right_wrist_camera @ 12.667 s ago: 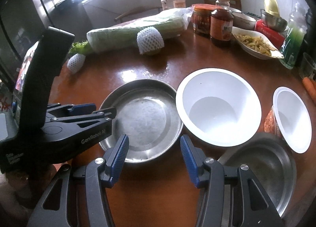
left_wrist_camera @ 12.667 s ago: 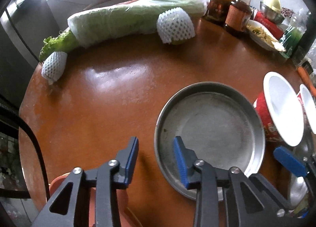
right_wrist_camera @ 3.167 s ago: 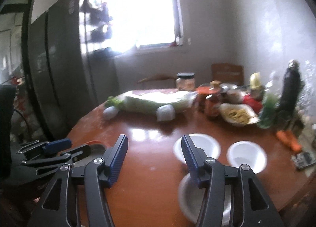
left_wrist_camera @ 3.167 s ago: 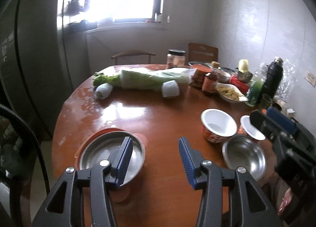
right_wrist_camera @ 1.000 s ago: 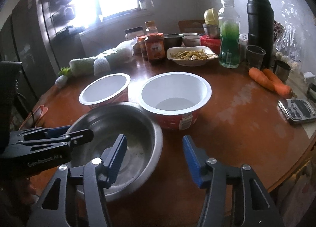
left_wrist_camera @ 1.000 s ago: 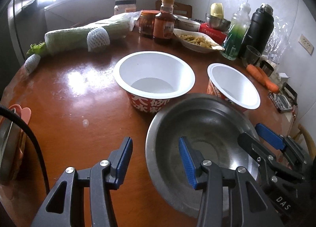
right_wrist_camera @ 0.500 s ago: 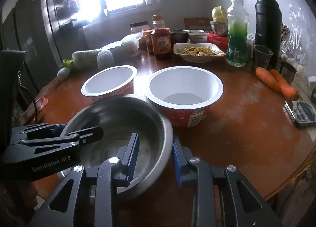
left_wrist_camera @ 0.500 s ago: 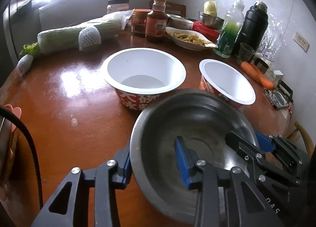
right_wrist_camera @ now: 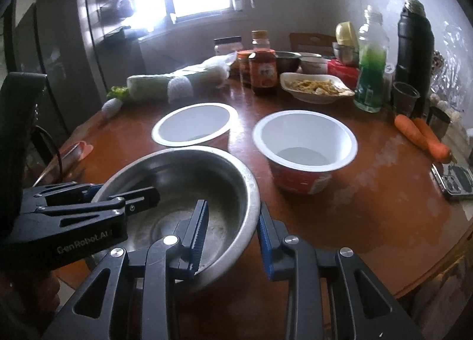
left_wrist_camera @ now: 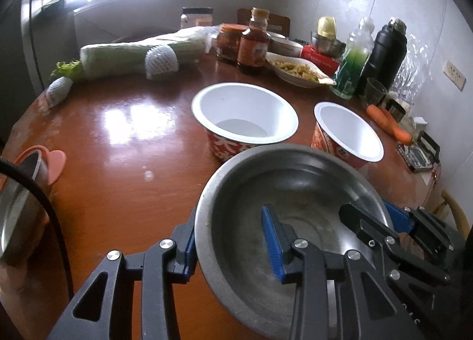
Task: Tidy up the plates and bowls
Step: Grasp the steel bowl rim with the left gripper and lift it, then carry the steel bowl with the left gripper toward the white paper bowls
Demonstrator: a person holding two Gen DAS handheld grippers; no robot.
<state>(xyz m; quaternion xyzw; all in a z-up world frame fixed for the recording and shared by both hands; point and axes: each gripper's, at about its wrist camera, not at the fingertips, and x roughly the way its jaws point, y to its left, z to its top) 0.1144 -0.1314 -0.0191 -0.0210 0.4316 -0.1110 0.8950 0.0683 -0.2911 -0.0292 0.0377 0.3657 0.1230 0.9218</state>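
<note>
A steel bowl (left_wrist_camera: 295, 186) (right_wrist_camera: 177, 180) sits close in front of both cameras over the brown round table (left_wrist_camera: 118, 162). My left gripper (left_wrist_camera: 230, 243) is shut on the bowl's left rim, one pad outside and one inside. On the opposite rim my right gripper (right_wrist_camera: 232, 235) is shut the same way. Each gripper shows in the other's view: the right gripper (left_wrist_camera: 399, 227), the left gripper (right_wrist_camera: 97, 204). Two empty white paper bowls (left_wrist_camera: 245, 115) (left_wrist_camera: 348, 130) with red sides stand just behind. A steel plate (left_wrist_camera: 17, 201) lies on an orange mat at the table's left edge.
Along the far side lie a wrapped cabbage (left_wrist_camera: 133, 56), jars and a sauce bottle (left_wrist_camera: 254, 44), a dish of food (left_wrist_camera: 295, 70), a green bottle (left_wrist_camera: 351, 64) and a black flask (left_wrist_camera: 384, 53). Carrots (left_wrist_camera: 387, 121) and a small device (right_wrist_camera: 455, 180) lie at the right.
Both grippers have closed onto the steel bowl's rim from either side. The bowl now sits a little closer and larger in both views.
</note>
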